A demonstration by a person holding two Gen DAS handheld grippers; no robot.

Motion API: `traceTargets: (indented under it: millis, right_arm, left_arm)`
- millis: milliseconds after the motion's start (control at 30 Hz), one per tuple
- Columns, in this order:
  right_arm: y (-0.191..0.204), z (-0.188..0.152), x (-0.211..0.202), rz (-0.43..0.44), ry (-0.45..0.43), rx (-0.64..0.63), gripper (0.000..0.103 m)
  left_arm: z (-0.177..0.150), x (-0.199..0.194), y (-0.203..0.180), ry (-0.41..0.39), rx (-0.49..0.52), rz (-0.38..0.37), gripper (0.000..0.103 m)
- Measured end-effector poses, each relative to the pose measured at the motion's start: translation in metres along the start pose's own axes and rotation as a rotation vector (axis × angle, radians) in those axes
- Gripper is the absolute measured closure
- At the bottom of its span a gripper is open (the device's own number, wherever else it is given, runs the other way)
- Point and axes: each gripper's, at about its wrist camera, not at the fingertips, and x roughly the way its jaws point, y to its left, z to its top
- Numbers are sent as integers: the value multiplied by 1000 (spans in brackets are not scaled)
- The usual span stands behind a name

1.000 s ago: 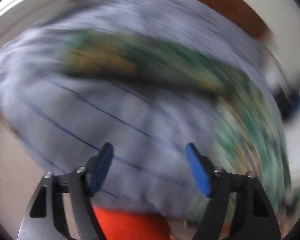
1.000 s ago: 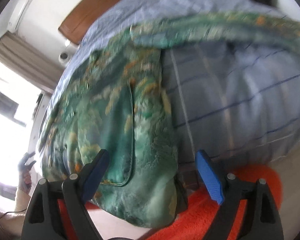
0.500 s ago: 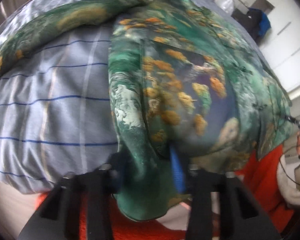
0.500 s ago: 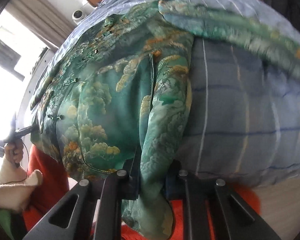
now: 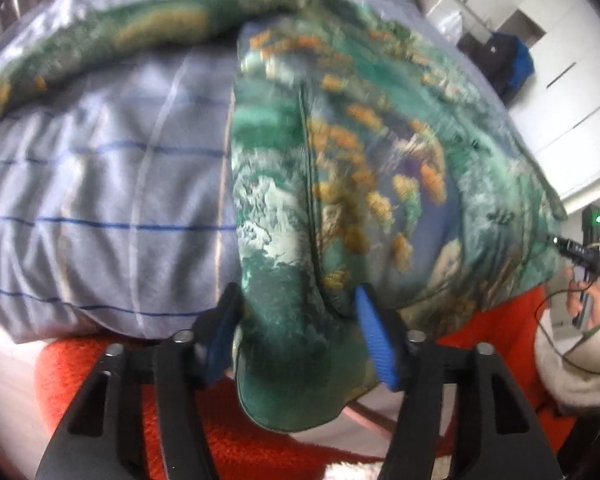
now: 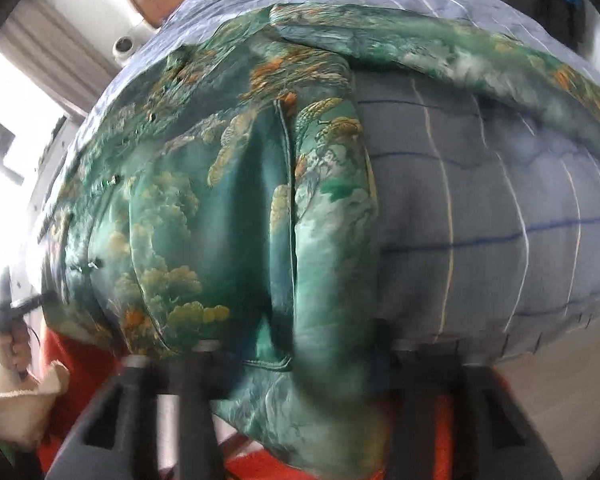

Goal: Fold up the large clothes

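The green patterned jacket point(image 5: 380, 168) lies spread on the bed point(image 5: 100, 200), whose blue-grey checked cover fills the left half of the left wrist frame and the right half of the right wrist frame; the garment's long axis runs from the bottom centre of each frame up and away toward the top, with a sleeve point(image 5: 140, 36) stretching off along the upper left in the left wrist view and along the upper right in the right wrist view; its near hem bulges over the bed edge, straight into both pairs of tongs; the left tongs point(image 5: 296, 340) stand part open with the hem corner between their blue pads, the fabric seemingly not pinched; the right tongs point(image 6: 296, 360) are blurred and mostly hidden behind the cloth point(image 6: 228, 220), so I cannot tell whether they grip it; both sit at the same near edge, neither plainly nearer; any fold, I judge, must carry this hem away up the frame, along the long axis.
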Motion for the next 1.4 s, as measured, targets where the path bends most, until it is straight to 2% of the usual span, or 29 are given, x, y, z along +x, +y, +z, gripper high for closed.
traceTargets:
  millis: [67,133,200,300,367,433,533,600,733,833,967,1100,1233,1400]
  right_arm:
    - [-6,-4,-11,30,-33,36,38]
    - [-12,-5,-24,36,-71,68,38]
    - [-18,-4,-38,36,-120,89,38]
    - [-34,1,-61,19,-205,133,31]
    - [-46,10,-71,3,-246,174,30]
    - [-59,15,-78,3,-277,220,30]
    - [-69,21,-86,-8,-316,251,30]
    - [-73,21,-92,-2,-341,266,30]
    - [-92,18,-106,24,-396,312,30]
    - [-112,20,-117,44,-444,373,30]
    - [-146,24,-141,67,-519,481,30]
    - [-169,26,-157,82,-556,541,30]
    - [-199,23,-155,146,-555,650,30]
    - [-219,15,-129,212,-496,760,30]
  left_arm:
    - [6,-15,-3,-64,-7,30,26]
    - [13,-35,-2,-150,-36,73,13]
    - [17,-50,1,-247,-83,106,7]
    - [25,-67,8,-361,-160,137,4]
    - [26,-71,10,-403,-172,190,3]
    - [23,-73,12,-409,-149,249,2]
    - [26,-58,-6,-352,-62,313,2]
    - [23,-52,-15,-332,-20,316,2]
    - [17,-50,-26,-336,-8,251,2]
    - [19,-56,-32,-356,-2,293,2]
    - [26,-72,-29,-389,-26,300,2]
    - [32,-85,-22,-415,-75,290,2]
    - [35,-89,-14,-424,-124,271,2]
    - [44,-84,-14,-395,-165,228,2]
